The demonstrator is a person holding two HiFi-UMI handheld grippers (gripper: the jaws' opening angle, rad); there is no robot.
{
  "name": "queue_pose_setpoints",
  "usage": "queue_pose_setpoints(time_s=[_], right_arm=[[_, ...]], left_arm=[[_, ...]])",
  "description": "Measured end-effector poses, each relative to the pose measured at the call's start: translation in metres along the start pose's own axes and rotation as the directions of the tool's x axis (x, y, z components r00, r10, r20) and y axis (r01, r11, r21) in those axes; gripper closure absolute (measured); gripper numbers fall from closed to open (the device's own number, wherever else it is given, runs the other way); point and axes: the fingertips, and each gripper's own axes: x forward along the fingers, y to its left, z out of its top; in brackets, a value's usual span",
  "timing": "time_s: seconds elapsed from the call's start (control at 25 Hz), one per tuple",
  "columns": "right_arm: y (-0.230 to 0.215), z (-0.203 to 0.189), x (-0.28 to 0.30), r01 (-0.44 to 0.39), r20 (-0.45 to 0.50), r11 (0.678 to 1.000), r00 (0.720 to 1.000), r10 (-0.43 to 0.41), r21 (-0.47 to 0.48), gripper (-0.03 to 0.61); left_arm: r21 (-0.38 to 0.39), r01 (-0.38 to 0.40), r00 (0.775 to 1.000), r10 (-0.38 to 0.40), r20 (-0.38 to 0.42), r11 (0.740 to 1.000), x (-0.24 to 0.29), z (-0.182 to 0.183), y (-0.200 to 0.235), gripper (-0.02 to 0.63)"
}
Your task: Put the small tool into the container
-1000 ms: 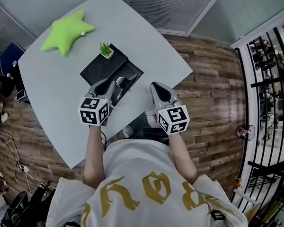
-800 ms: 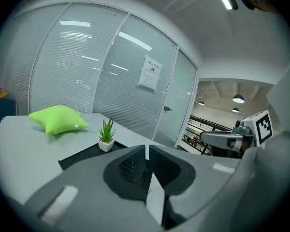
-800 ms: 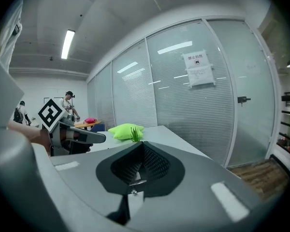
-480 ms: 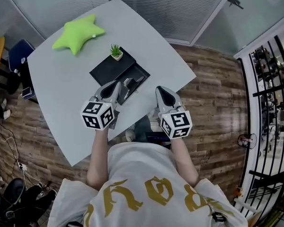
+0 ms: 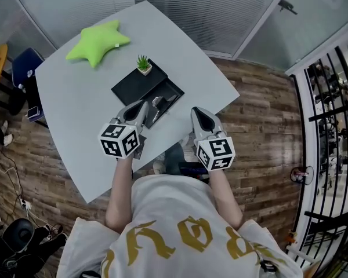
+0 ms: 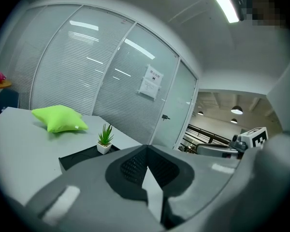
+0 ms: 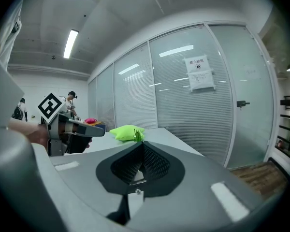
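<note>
Small tool [image 5: 157,102] seemingly just beyond left gripper [image 5: 142,105]

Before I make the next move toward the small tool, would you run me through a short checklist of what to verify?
1. Jaws of left gripper open for a grasp: not ok; they are together, with nothing between them.
2. Jaws of right gripper free: ok; together and empty.
3. Location of small tool: cannot tell; grey items lie at the near, open end of the black container, too small to tell apart.
4. Path past potted plant: ok; it stands upright at the container's far corner.
5. Star cushion out of the way: ok; it lies far across the table.
</note>
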Motion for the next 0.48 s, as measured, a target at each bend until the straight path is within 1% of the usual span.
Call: queue_pose_setpoints(time_s=[0.48], right_arm=[[-0.0062,0.0004,-0.0058,0.018,0.001,1.000,1.000,-0.018,0.005,0.558]], left_arm=[[0.015,0.000,1.000,0.001,-0.019,1.000,0.0041,-0.0036,-0.0019,0.614]])
